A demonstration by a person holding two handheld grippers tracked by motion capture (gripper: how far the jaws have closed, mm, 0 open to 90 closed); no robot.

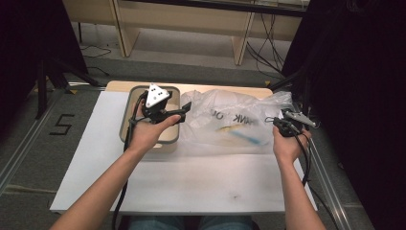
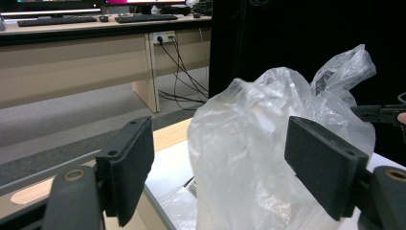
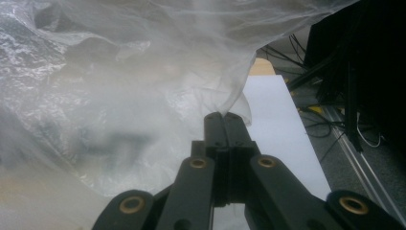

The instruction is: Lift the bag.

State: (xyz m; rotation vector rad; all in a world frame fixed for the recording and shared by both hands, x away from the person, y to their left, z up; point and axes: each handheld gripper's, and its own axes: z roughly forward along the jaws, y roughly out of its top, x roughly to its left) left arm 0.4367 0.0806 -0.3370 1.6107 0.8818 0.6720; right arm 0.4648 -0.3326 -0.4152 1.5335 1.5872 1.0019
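Observation:
A clear, crinkled plastic bag point(image 1: 230, 122) with printed letters lies on the white tabletop point(image 1: 191, 177). Something yellow and blue shows faintly through it. My right gripper point(image 1: 276, 122) is at the bag's right edge, and in the right gripper view it point(image 3: 224, 117) is shut on a pinch of the bag's film point(image 3: 119, 72). My left gripper point(image 1: 184, 111) hovers at the bag's left side, over a tray, pointing right. In the left gripper view it point(image 2: 218, 143) is open wide; the bag point(image 2: 268, 143) rises beyond the pads point(image 2: 129, 167), untouched. The other gripper point(image 2: 378, 114) shows at the far right.
A shallow beige tray point(image 1: 129, 103) sits at the table's back left, under my left hand. Black curtains hang on both sides. Wooden desk legs point(image 1: 124, 28) and cables point(image 1: 268, 52) stand beyond the table. A floor rail point(image 1: 28, 129) runs along the left.

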